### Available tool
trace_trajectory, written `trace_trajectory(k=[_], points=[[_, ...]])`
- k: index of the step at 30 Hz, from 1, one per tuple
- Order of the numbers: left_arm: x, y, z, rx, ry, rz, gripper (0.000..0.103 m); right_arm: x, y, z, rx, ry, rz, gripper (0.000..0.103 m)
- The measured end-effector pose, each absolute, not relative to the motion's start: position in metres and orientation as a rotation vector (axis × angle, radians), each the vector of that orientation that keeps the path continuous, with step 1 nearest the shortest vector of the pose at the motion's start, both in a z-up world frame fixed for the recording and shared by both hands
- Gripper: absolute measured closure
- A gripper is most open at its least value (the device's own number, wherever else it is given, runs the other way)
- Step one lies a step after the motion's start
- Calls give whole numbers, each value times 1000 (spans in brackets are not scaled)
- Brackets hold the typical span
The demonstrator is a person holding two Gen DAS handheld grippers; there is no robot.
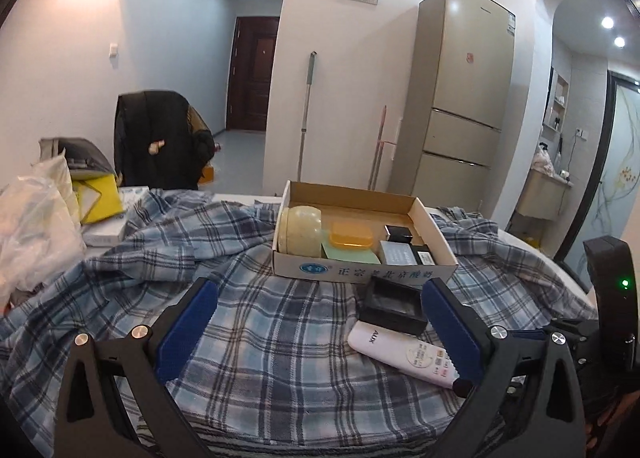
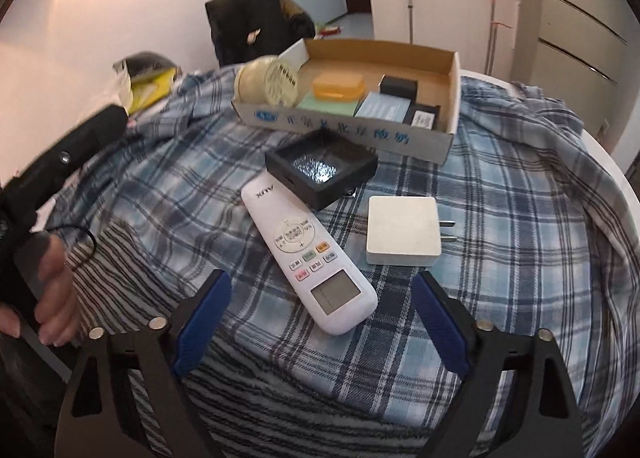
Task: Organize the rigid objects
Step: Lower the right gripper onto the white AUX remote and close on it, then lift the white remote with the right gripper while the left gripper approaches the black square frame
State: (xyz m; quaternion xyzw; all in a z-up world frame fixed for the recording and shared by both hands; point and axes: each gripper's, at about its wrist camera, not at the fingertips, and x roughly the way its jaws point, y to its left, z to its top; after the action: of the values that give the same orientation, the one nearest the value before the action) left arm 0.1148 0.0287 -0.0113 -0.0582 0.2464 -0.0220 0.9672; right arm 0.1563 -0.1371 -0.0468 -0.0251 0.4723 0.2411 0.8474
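Note:
An open cardboard box [image 1: 360, 272] [image 2: 344, 125] stands on the plaid blanket. It holds a cream jar [image 1: 298, 232] [image 2: 266, 79], an orange case [image 1: 351, 238] [image 2: 338, 85] and some small dark and grey boxes. In front of it lie a black square tray [image 1: 394, 306] [image 2: 322, 171], a white remote [image 1: 400, 354] [image 2: 308, 254] and a white plug charger [image 2: 402, 232]. My right gripper [image 2: 323, 282] is open; the remote's screen end lies between its fingers, untouched by the pads. My left gripper [image 1: 320, 294] is open over bare blanket, the remote by its right finger.
The plaid blanket [image 1: 248, 322] covers a round white table [image 2: 624, 193]. Plastic bags [image 1: 32, 225] and a yellow packet [image 1: 98, 197] sit at the far left. A chair with a black coat [image 1: 160, 141], a mop [image 1: 306, 117] and a fridge [image 1: 460, 89] stand behind. A hand [image 2: 52, 298] grips the left tool.

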Motion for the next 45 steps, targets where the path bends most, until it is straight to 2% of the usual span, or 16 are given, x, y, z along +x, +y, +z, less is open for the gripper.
trace_trajectory(k=[6, 7, 9, 12, 18, 28, 30, 32, 37, 40, 45], points=[[128, 22, -28, -95, 587, -53, 0, 168, -125, -60, -101, 1038, 515, 21], [131, 21, -30, -94, 604, -53, 0, 170, -123, -65, -104, 1055, 511, 23], [132, 24, -31, -107, 610, -50, 0, 172, -118, -71, -110, 1080, 512, 34], [131, 27, -30, -121, 605, -47, 0, 172, -118, -73, -130, 1090, 478, 46], [131, 24, -31, -102, 609, -46, 0, 163, -128, -71, -90, 1119, 446, 56], [131, 25, -31, -98, 611, -39, 0, 126, -168, -66, -13, 1158, 325, 58], [132, 25, -31, -97, 613, -40, 0, 122, -163, -62, -41, 1138, 344, 56], [132, 25, -32, -99, 614, -38, 0, 124, -159, -58, -61, 1102, 356, 49], [132, 25, -32, -97, 614, -38, 0, 146, -144, -64, -137, 1075, 364, 49], [132, 25, -32, -98, 617, -39, 0, 155, -136, -73, -152, 1102, 382, 61], [135, 18, -35, -61, 645, -49, 0, 153, -135, -74, -165, 1052, 383, 63]])
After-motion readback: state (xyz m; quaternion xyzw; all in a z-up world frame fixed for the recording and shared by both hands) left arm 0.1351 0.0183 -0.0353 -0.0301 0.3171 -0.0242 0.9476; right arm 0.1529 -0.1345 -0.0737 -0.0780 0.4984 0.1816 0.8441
